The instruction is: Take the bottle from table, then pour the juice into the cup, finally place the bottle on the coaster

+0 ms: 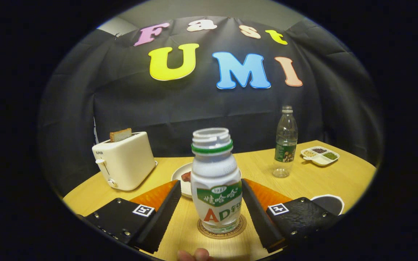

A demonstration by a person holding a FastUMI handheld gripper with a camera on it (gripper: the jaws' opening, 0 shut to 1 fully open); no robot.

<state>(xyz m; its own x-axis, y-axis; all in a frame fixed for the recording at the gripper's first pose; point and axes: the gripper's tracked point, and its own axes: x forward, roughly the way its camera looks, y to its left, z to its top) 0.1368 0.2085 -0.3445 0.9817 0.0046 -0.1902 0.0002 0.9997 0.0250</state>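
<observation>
Bottle (pixel 216 181) upright on coaster (pixel 222 231), uncapped; likely light, slick plastic. Gripper (pixel 209 212) jaws wide, flanking label at 9 and 3 o'clock, not touching; grip mid-body.

A black cloth wall (pixel 209 108) hangs across the upper and middle part of the frame, creased and folded at both sides. Above it, at the top, a strip of plain pale grey wall (pixel 209 9) shows. The lower half is taken by a light wooden table (pixel 339 174), its grain running sideways and its far edge meeting the cloth. Light falls evenly from above, leaving soft shadows on the wood.
</observation>
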